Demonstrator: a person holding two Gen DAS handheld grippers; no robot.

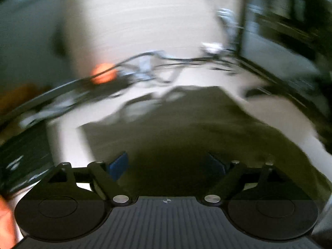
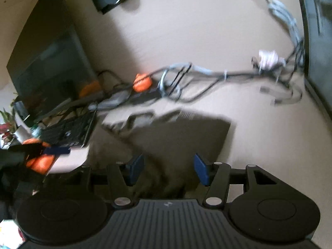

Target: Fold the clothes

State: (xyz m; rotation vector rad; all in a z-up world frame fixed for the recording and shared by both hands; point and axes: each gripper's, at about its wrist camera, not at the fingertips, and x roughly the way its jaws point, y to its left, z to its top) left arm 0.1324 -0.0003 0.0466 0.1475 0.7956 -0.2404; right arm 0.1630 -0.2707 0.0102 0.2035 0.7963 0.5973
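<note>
A dark olive garment [image 1: 176, 128] lies spread flat on the pale surface [image 1: 145, 20], filling the lower middle of the left wrist view and running under the left gripper [image 1: 169, 165]. That gripper's blue-padded fingers [image 1: 119, 164] stand wide apart above the cloth with nothing pinched between them. The view is badly smeared, so whether the pads brush the fabric cannot be told.

In the right wrist view the same garment [image 2: 182, 137] sits at centre and lower centre, its far edge straight and its upper right corner squared off. The right gripper [image 2: 169, 169] hangs over the garment's near part; its fingers [image 2: 136, 167] are parted, and only cloth shows behind the gap, none gripped.

Beyond the garment a tangle of grey and black cables [image 2: 197, 72] crosses the surface from left to right, with an orange object [image 2: 142, 82] among them left of centre. A dark monitor [image 2: 49, 62] stands at the upper left, a black keyboard [image 2: 68, 131] below it. At the far left edge the left gripper [image 2: 56, 150] shows, blue finger pointing right, orange parts beside it.
</note>
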